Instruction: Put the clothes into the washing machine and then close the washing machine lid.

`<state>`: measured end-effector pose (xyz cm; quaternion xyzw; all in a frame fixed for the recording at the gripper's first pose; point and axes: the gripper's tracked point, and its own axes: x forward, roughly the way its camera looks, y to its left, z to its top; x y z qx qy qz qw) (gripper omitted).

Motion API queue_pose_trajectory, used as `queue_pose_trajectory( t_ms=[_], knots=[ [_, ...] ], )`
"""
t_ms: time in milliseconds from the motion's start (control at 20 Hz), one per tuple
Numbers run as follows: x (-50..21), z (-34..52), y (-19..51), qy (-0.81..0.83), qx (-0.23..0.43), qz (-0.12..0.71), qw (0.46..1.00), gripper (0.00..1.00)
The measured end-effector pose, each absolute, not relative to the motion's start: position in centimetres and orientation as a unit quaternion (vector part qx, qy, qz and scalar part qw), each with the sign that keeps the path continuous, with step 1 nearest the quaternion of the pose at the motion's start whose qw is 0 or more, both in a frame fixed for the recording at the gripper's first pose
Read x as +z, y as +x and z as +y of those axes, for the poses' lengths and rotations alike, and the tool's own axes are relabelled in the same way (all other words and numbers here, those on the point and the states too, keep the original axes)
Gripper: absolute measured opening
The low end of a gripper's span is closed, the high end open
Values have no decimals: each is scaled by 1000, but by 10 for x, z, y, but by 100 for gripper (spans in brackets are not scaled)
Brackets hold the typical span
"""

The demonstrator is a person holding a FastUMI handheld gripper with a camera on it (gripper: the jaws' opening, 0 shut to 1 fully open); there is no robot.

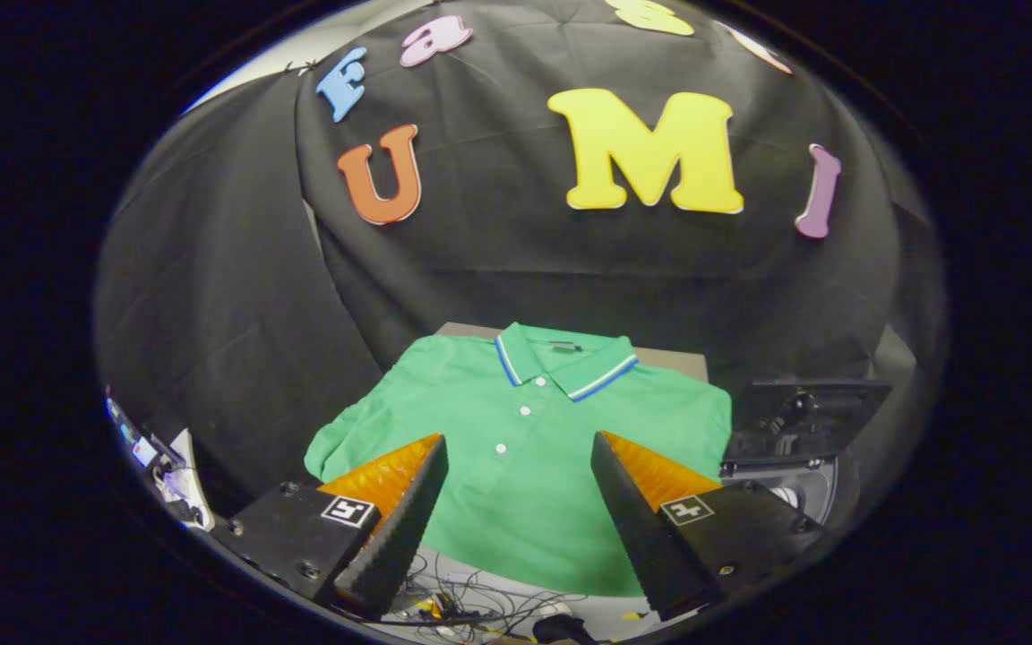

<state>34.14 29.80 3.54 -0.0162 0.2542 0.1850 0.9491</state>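
My tool [520, 466] hangs wide, holding nothing. Green polo shirt [525, 439] lies flat on desk [673, 360], ahead of fingers. Washing machine [794, 439] beside it, lid up. Nothing loaded yet.

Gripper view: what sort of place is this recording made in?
Most likely a staged recording booth, not a real laundry room. Black cloth hangs as the backdrop, a green polo shirt lies flat on a small table, and loose cables trail below. The gripper hovers over the shirt, jaws open.
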Motion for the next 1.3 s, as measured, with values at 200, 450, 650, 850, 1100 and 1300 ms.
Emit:
queue_pose_trajectory(
  t_ms=[200,450,650,850,1100,1300],
  knots=[
    [31,313,373,-25,182,308,934,100],
    [10,323,397,0,152,404,902,100],
    [3,321,406,-21,123,438,890,100],
    [-8,320,412,-26,89,480,872,100],
    [-15,321,414,-31,63,518,853,100],
    [-21,322,407,-22,53,554,831,99]
  ],
)
